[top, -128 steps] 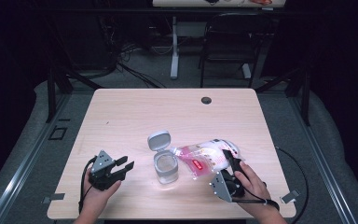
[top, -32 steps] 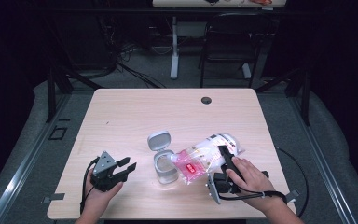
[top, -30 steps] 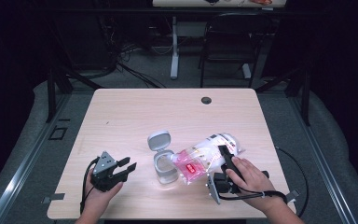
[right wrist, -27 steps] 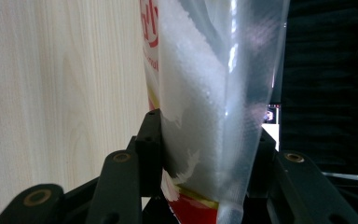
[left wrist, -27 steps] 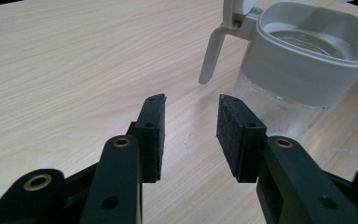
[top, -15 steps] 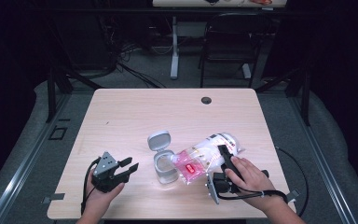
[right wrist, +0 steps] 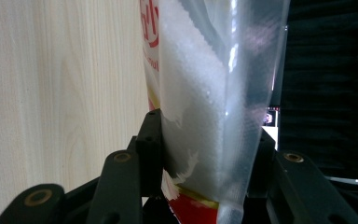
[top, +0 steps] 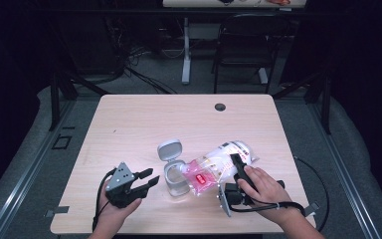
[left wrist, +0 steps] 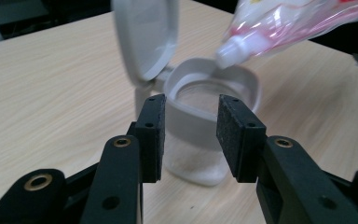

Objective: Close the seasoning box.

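A: What's different from a second ago?

B: The left gripper (top: 146, 180) has edged right, toward the small clear plastic jar with the grey rim (top: 175, 179). Four seconds back it sat farther left on the pale wooden table (top: 129, 124); now its tips are near the jar's left side. In the left gripper view its jaws stand parted, nothing between them, with the jar (left wrist: 205, 126) framed in the gap just beyond the pads (left wrist: 151, 135).

A: And the other hand?

B: The right gripper (top: 235, 164) is clamped on the clear plastic pouch of white granules with red print (top: 214, 167). The right gripper view has the pouch (right wrist: 205, 116) pinched between both jaws. It has been tilted over since a second ago, and its white nozzle (left wrist: 230, 49) sits at the jar's far rim.

A: The lid?

B: The grey hinged lid (top: 169, 150) is flipped up on the far side, so the mouth is clear.

A: So what does the move mean?

B: I'd say the left gripper is coming in to steady the jar while the pouch pours. Whether granules are flowing yet, I can't tell.
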The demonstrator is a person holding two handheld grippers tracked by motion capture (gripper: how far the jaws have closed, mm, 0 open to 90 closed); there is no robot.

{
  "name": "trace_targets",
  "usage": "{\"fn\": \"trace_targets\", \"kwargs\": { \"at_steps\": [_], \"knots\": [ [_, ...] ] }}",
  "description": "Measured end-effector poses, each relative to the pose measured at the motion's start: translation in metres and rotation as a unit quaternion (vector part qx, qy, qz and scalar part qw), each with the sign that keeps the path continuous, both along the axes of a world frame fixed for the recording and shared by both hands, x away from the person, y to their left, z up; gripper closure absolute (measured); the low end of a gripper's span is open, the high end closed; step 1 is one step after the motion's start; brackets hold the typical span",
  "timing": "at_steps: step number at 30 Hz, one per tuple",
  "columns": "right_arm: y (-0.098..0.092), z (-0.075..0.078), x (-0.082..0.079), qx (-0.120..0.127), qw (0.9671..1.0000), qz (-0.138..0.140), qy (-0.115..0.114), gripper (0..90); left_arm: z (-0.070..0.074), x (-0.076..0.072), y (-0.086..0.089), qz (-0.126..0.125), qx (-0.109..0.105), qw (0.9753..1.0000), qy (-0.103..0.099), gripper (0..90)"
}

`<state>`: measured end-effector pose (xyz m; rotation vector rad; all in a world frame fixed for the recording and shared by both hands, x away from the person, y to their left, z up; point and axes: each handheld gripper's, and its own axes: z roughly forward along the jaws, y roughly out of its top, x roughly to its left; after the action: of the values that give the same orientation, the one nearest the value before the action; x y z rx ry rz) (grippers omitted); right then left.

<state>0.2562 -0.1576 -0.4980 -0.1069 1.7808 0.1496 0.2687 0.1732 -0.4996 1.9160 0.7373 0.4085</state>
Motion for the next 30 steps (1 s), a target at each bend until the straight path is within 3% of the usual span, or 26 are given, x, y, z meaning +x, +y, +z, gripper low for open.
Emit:
{"fn": "trace_targets", "kwargs": {
  "at_steps": [4, 12, 30],
  "knots": [
    [0.003, 0.000, 0.000, -0.011, 0.9999, -0.006, 0.003, 59.1, 0.004, -0.002, -0.015, -0.020, 0.006, 0.9998, -0.002, 62.0],
    [0.004, 0.001, 0.002, -0.005, 0.9999, -0.004, 0.009, 59.1, 0.008, -0.002, -0.037, -0.039, 0.017, 0.9990, -0.017, 59.6],
    [0.007, 0.000, 0.004, -0.003, 0.9998, -0.002, 0.019, 59.1, 0.009, 0.000, -0.060, -0.056, 0.033, 0.9975, -0.028, 62.7]
  ]
}}
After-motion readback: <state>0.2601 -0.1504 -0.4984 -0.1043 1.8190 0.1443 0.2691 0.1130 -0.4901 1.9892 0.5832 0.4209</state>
